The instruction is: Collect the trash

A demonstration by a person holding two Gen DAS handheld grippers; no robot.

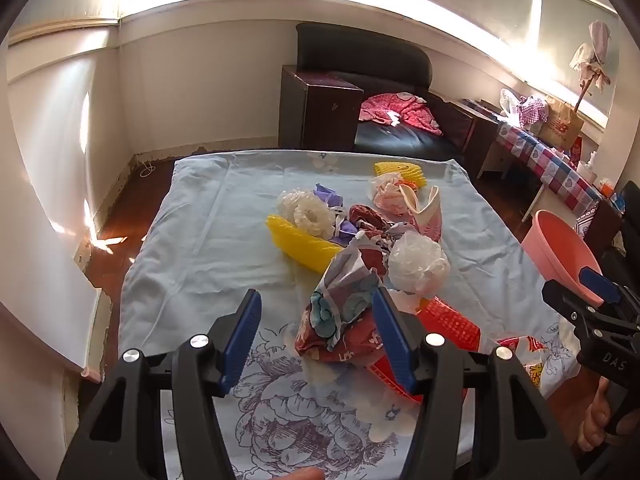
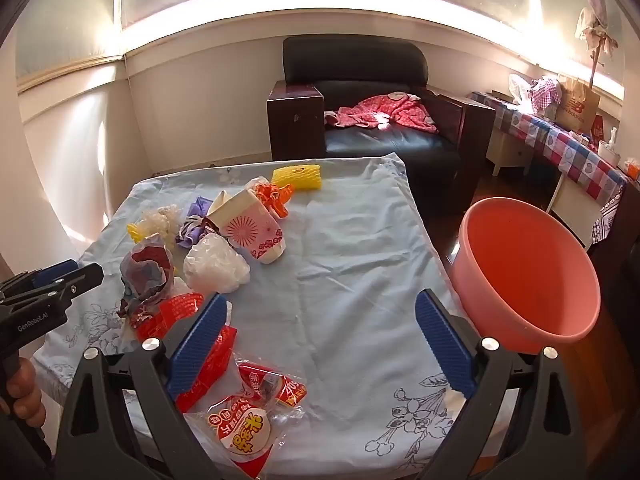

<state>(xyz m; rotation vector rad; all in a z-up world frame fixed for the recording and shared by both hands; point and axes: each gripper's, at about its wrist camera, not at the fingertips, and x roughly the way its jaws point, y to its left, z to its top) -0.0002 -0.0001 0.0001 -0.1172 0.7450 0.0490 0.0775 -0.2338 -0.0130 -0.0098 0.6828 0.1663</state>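
A heap of trash lies on the light blue floral cloth (image 2: 360, 264). It holds a crumpled floral wrapper (image 1: 344, 312), a white plastic bag (image 1: 416, 260), a yellow foam net (image 1: 304, 244), a pink paper cup (image 2: 252, 232) and red wrappers (image 1: 452, 320). My left gripper (image 1: 316, 294) is open over the floral wrapper, which sits against its right finger and apart from the left one. My right gripper (image 2: 322, 298) stands wide open above bare cloth. A red and white snack packet (image 2: 244, 432) lies under its left finger. A pink basin (image 2: 528, 280) hangs off the table's right edge.
A black armchair (image 2: 360, 80) with a pink garment stands behind the table. A long side table (image 2: 580, 152) with a checkered cloth and bags runs along the right wall. Wooden floor shows to the left (image 1: 132, 208) and right of the table.
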